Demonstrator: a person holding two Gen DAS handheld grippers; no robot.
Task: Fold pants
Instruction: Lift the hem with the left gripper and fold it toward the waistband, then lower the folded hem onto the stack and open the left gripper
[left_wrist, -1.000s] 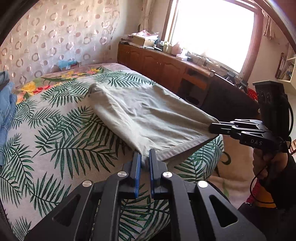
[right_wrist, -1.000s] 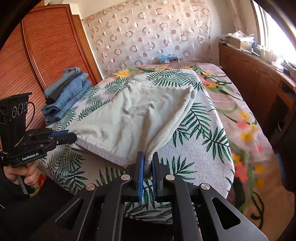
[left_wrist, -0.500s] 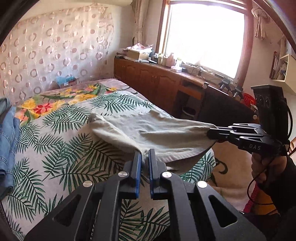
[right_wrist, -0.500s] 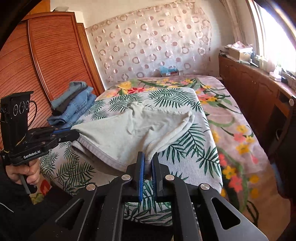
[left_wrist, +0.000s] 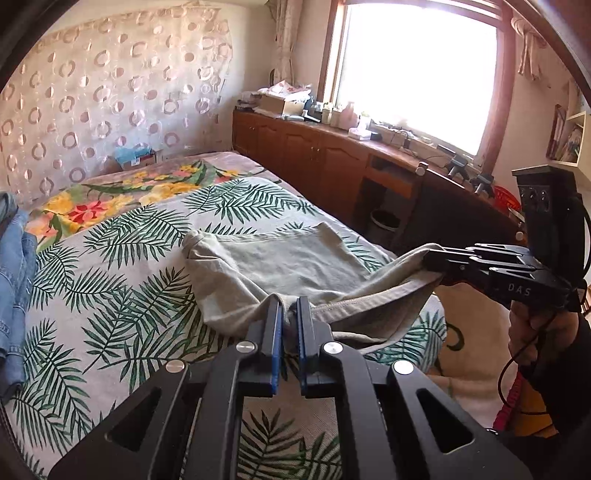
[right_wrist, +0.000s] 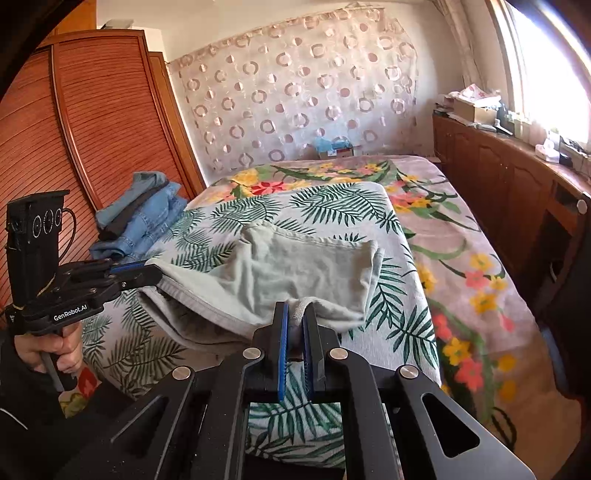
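Grey-green pants lie on the near part of the bed, seen first from the left wrist. The left gripper is clamped on one corner of the near hem and holds it up off the cover. The right gripper pinches the other corner, out past the right side of the bed, so the hem hangs between the two like a loose rope. The far fold of the pants rests flat on the leaf-print cover. To the left of the pants the cover is bare all the way to a pile of blue jeans at the bed's left edge. On the right, a long wooden cabinet runs under the window, close beside the bed. From the right wrist, the right gripper is shut tight on a thick bunch of the pants cloth. The left gripper grips the other corner over the left edge of the bed. The stack of blue jeans sits behind it, near a brown slatted wardrobe. The far half of the bed, with its flower print, has nothing on it but a small box by the curtain wall.
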